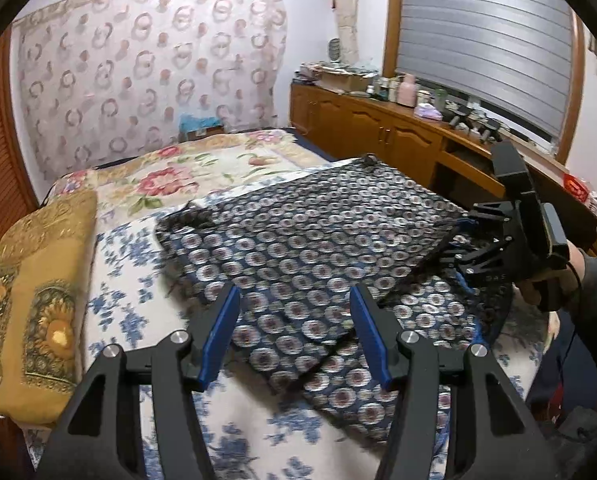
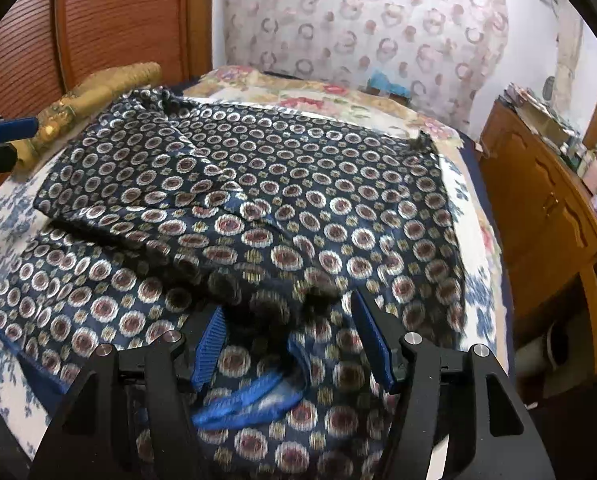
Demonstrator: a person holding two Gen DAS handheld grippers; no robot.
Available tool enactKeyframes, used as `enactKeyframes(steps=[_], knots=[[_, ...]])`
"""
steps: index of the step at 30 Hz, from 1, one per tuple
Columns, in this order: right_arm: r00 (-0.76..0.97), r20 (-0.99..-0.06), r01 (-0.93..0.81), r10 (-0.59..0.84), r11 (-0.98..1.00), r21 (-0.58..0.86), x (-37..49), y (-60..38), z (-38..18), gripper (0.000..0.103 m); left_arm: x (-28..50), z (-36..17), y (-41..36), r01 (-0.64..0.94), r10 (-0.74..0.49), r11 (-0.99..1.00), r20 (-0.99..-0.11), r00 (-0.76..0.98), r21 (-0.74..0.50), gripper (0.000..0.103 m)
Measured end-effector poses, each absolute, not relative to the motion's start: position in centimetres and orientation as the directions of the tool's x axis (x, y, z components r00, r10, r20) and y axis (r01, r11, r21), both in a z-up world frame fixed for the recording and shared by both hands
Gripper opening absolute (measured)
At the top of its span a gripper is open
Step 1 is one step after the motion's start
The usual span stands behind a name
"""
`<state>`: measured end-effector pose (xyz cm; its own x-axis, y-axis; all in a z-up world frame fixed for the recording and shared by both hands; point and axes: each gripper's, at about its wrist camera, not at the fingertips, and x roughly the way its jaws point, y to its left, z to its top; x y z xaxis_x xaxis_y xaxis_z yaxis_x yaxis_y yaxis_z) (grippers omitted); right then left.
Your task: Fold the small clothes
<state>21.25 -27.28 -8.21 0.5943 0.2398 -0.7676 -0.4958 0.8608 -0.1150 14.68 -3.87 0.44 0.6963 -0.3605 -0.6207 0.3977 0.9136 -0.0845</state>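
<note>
A dark blue garment [image 1: 298,220] with a ring-and-dot pattern lies spread on the bed, one layer folded over another. My left gripper [image 1: 294,328] hovers over its near edge, jaws open and nothing between the pads. At the cloth's right side is my right gripper [image 1: 454,252], held by a person's hand. In the right wrist view the right gripper [image 2: 290,340] is open low over the garment [image 2: 298,168]. Bunched cloth and a blue trim [image 2: 250,396] lie between the fingers, and neither pad presses on them. A blue pad [image 2: 14,128] of the left gripper shows at the far left.
The bed has a white sheet with blue flowers [image 1: 130,312] and a floral blanket [image 1: 186,176] further back. A gold cushion [image 1: 38,300] lies along the bed's left side. A wooden cabinet [image 1: 378,128] with cluttered top runs along the right. A wooden door [image 2: 118,20] stands behind.
</note>
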Motion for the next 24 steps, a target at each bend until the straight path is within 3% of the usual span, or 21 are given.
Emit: enactKeyframes(steps=[11, 13, 18, 20, 24], knots=[[0.555, -0.787, -0.541, 0.268, 0.835, -0.098, 23.4, -25.4, -8.2, 0.062, 17.0, -0.4, -0.7, 0.315, -0.313, 0.942, -0.64, 0.701, -0.115, 0.056], [0.545, -0.791, -0.543, 0.278, 0.836, -0.081, 23.7, -25.1, -8.3, 0.055, 17.6, -0.4, -0.4, 0.303, -0.3, 0.947, -0.647, 0.701, -0.111, 0.056], [0.529, -0.783, -0.554, 0.327, 0.832, -0.026, 23.5, -25.4, -8.2, 0.017, 19.2, -0.2, 0.5, 0.278, -0.285, 0.953, -0.655, 0.7, -0.118, 0.056], [0.511, -0.774, -0.556, 0.374, 0.831, 0.034, 23.1, -25.9, -7.8, 0.01, 19.6, -0.1, 0.5, 0.273, -0.276, 0.956, -0.659, 0.7, -0.111, 0.056], [0.51, -0.744, -0.569, 0.432, 0.818, 0.085, 22.0, -26.1, -6.8, 0.005, 20.3, -0.3, 0.5, 0.275, -0.283, 0.954, -0.667, 0.689, -0.12, 0.056]])
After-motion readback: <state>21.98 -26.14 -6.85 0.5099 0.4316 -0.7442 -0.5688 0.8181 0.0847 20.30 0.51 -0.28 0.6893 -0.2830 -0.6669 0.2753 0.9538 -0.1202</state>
